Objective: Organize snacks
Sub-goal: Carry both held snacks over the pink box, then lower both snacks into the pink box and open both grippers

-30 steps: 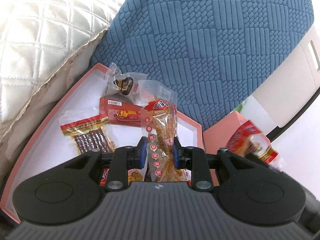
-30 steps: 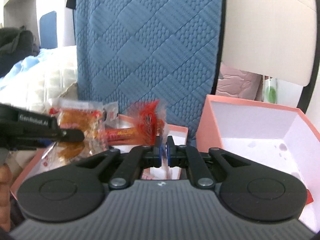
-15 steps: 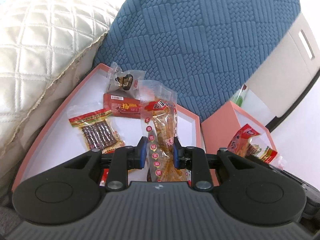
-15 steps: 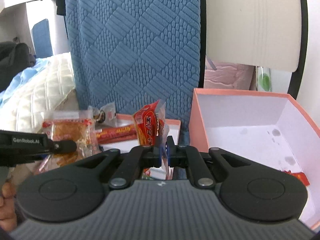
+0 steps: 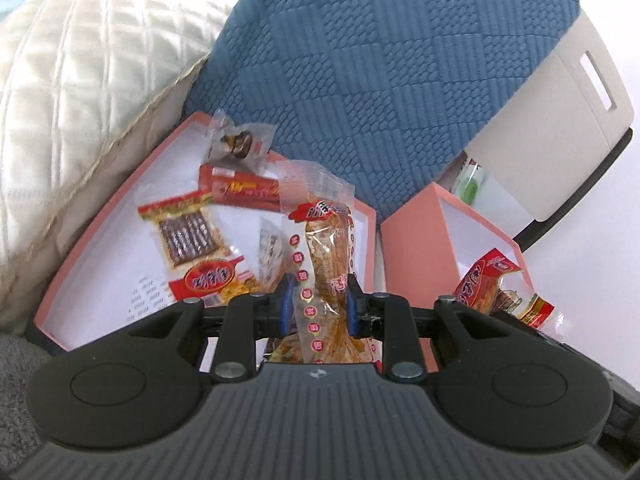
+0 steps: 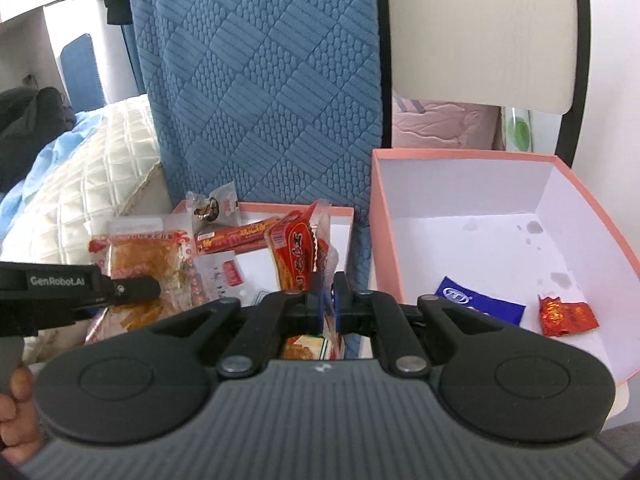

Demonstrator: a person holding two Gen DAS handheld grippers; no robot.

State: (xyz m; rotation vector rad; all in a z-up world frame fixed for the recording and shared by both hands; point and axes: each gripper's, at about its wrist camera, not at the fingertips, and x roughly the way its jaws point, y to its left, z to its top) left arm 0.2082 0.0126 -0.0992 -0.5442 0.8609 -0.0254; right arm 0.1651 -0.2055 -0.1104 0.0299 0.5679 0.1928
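Snack packets fill both grippers: left gripper [image 5: 319, 300] clamps an orange packet [image 5: 326, 264]; right gripper [image 6: 328, 300] pinches a red packet [image 6: 294, 256]. Only the right view shows the deep box's [image 6: 580, 196] floor.

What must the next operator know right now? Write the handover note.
Left gripper: shut on the orange snack, held above the shallow tray.
Right gripper: shut on the red snack, beside the deep box.
Done: a blue packet and a small red packet lie in the deep box.
Left: both held snacks to place; several packets remain in the tray.
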